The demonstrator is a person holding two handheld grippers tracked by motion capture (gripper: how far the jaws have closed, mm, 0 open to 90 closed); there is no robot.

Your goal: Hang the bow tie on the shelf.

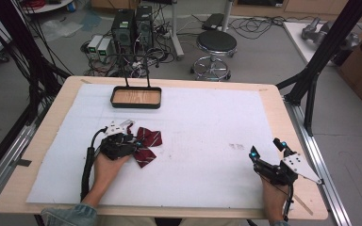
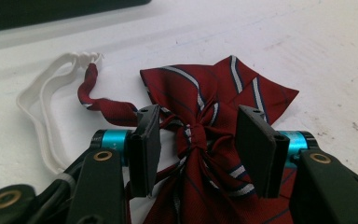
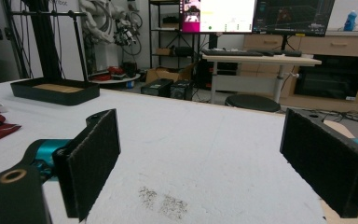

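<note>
Bow tie, dark red with white-and-navy stripes, is lying on the white table cover left of centre, its white elastic strap trailing beside it. Left gripper is straddling the knot, pads not yet pressing. Right gripper is resting well apart at the right, jaws standing wide, with the black tray sitting beyond.

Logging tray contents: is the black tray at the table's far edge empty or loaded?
Empty: the black rectangular tray shows only its bare wooden bottom.
</note>
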